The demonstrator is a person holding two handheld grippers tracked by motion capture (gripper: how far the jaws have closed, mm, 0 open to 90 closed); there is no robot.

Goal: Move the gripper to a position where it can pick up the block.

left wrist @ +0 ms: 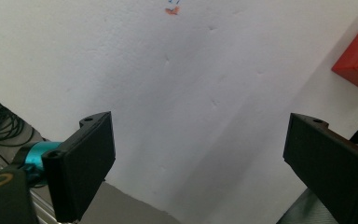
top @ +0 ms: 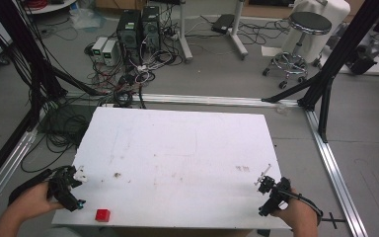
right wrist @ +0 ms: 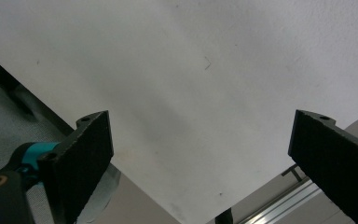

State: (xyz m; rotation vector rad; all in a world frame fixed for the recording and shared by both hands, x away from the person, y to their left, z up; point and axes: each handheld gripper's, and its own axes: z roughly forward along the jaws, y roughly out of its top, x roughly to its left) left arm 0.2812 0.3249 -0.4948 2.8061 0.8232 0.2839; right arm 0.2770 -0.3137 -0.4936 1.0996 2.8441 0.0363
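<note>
The little red block sits near the front edge of the white counter, just beside the left hand-held gripper and far from the right hand-held gripper, and both have their jaws spread wide and empty.

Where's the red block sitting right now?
In the high view the red block lies near the white table's front edge, left side, just right of the left claw; it also shows at the left gripper view's right edge.

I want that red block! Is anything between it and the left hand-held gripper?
No. In the high view, bare white table separates the left hand-held gripper from the red block.
</note>
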